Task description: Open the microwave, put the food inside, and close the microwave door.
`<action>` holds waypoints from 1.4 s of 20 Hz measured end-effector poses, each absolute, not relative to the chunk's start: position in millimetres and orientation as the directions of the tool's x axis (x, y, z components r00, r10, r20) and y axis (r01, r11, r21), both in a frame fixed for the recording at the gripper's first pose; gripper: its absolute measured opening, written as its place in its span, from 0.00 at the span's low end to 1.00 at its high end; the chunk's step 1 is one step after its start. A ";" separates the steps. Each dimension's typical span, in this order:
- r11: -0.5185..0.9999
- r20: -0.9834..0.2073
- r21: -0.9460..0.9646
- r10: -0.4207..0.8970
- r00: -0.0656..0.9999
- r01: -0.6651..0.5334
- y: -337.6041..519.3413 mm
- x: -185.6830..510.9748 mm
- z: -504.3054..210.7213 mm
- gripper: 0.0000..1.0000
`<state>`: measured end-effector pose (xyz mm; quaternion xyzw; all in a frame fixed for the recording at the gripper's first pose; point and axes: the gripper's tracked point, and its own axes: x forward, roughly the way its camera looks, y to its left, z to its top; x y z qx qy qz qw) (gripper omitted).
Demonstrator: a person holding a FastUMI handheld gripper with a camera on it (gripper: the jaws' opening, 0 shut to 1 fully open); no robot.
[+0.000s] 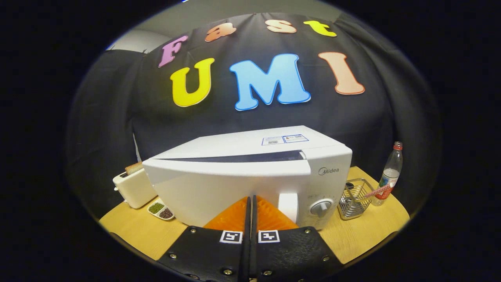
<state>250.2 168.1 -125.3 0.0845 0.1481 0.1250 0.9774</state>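
A light wooden table (pixel 129 231) is filling the floor of the booth, with black cloth hanging as the wall behind it and a strip of pale grey room wall showing above the cloth. On the far left of the table a cream toaster (pixel 134 188) is standing with a slice of bread (pixel 134 167) poking out of its slot. Just near of it a small divided dish (pixel 161 210) is holding green and dark grains. On the right a wire basket (pixel 354 199) is sitting beside a clear bottle with a red cap (pixel 389 174), and a red-and-white striped stick (pixel 377 190) is leaning across the basket's rim.

The white microwave (pixel 250 172) is standing in the middle of the table, directly ahead of the gripper (pixel 250 205). Its door (pixel 219 184) is standing slightly ajar, a dark gap showing along its top edge, with the round dial (pixel 321 206) on the control panel to the right. No food can be made out.

The fingers (pixel 235 215) are pressed together with only a thin dark seam between them and nothing held in that seam. Their tips are lying against, or just short of, the lower front of the door; contact cannot be told. The gripper is pointing level and straight at the microwave, sitting low, near the table's near edge.
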 end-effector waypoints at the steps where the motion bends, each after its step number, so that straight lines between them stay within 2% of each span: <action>1: 0.951 -0.263 0.223 0.270 0.926 -0.214 168.3 252.8 -124.7 0.00; 11: 0.967 -0.239 0.156 0.237 0.942 -0.204 172.0 272.3 -131.6 0.01; 14: 0.967 -0.268 0.164 0.232 0.935 -0.193 170.6 273.1 -134.6 0.02; 18: 0.964 -0.297 0.157 0.253 0.921 -0.215 169.3 252.0 -129.7 0.04; 28: 0.962 -0.187 0.094 0.268 0.945 -0.255 162.6 154.4 -57.0 0.04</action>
